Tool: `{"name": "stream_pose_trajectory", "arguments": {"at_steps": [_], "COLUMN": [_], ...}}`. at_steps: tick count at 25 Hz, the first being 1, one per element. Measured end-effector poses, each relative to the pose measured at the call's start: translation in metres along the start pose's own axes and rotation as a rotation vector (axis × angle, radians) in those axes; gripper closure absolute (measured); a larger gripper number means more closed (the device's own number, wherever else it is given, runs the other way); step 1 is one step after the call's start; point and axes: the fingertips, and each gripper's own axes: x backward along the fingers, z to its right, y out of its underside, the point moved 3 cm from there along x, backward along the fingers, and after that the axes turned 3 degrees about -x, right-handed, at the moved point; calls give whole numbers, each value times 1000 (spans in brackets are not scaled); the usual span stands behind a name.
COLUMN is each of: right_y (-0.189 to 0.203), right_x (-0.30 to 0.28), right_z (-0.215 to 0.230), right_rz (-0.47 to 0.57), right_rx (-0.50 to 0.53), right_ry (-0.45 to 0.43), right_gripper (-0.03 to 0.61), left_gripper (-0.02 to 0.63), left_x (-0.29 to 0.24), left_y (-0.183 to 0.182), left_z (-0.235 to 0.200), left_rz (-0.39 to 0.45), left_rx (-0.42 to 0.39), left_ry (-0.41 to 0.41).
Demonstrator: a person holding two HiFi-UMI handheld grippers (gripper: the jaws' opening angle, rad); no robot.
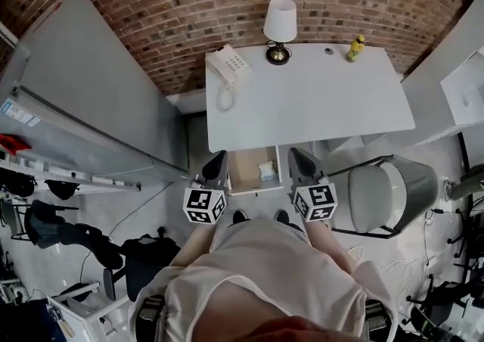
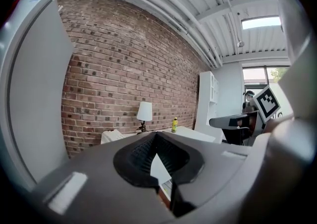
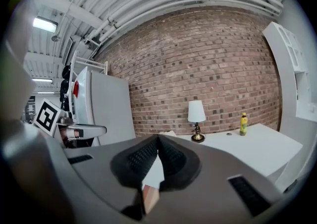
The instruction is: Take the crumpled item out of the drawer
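Head view: the drawer (image 1: 243, 169) stands pulled out from under the white desk (image 1: 318, 106), at my 12 o'clock. The crumpled item (image 1: 268, 172), white, lies inside it on the 3 o'clock side, and its shape is too small to make out. My left gripper (image 1: 218, 160) hangs at the drawer's 9 o'clock edge and my right gripper (image 1: 298, 157) at its 3 o'clock edge. Neither touches the item. My own body hides the floor below them. On the desk are a telephone (image 1: 228, 68), a lamp (image 1: 279, 28) and a yellow bottle (image 1: 355, 48) whose label I cannot read. A chair (image 1: 393, 195) stands at 3 o'clock.

Left gripper view: my fingers (image 2: 143, 152) are pressed together at the tips with nothing between them. The gripper body hides most of the desk, and only a sliver of drawer shows below the pads. The lamp (image 2: 144, 112) and bottle (image 2: 174, 125) stand at 12 o'clock before the brick wall (image 2: 124, 69).

Right gripper view: these fingers (image 3: 171, 157) are likewise closed and empty. The lamp (image 3: 196, 114) is at 1 o'clock and the bottle (image 3: 243, 124) at 2 o'clock, its print illegible.
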Motion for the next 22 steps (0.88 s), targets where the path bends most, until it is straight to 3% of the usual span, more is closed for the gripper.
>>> {"name": "stream_pose_trajectory", "arguments": {"at_steps": [13, 22], "right_y": [12, 38], "right_x": [-18, -18], "right_z": [6, 8], "right_rz": [-53, -123], "right_rx": [4, -1], "right_ry": [26, 12], "right_gripper": [571, 571], "left_gripper": [606, 606], "left_x": [-17, -17], "left_y": [14, 50], "left_z": [-10, -5], "left_rz": [-37, -99], "left_rx": [35, 83], "left_ry": [19, 2]}}
